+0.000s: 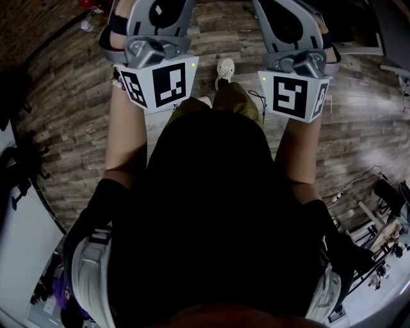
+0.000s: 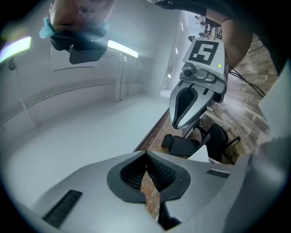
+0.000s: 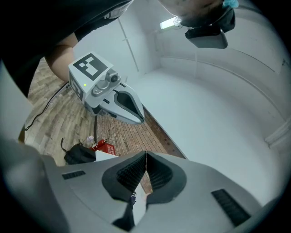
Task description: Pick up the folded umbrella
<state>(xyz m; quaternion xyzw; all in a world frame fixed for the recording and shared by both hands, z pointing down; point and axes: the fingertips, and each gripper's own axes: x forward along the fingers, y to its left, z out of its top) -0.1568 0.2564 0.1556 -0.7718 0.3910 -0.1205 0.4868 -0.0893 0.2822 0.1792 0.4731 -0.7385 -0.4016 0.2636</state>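
No folded umbrella shows in any view. In the head view my left gripper (image 1: pixel 155 19) and right gripper (image 1: pixel 291 25) are held side by side in front of the person's body, pointing away over the wooden floor (image 1: pixel 77 102). The left gripper view has its dark ribbed pads meeting at the tips (image 2: pixel 146 154) with nothing between them. My right gripper's jaws (image 3: pixel 145 154) are shut and empty as well. Each gripper camera catches the other gripper hanging in the air: the right gripper (image 2: pixel 191 102) and the left gripper (image 3: pixel 120 102).
A white wall (image 2: pixel 82 127) fills most of both gripper views. A black office chair (image 2: pixel 200 141) stands on the floor. A black bag (image 3: pixel 79 154) and a red box (image 3: pixel 103 147) lie on the floor. The person's shoe (image 1: pixel 225 67) steps between the grippers. Stands and cables (image 1: pixel 378 237) crowd the lower right.
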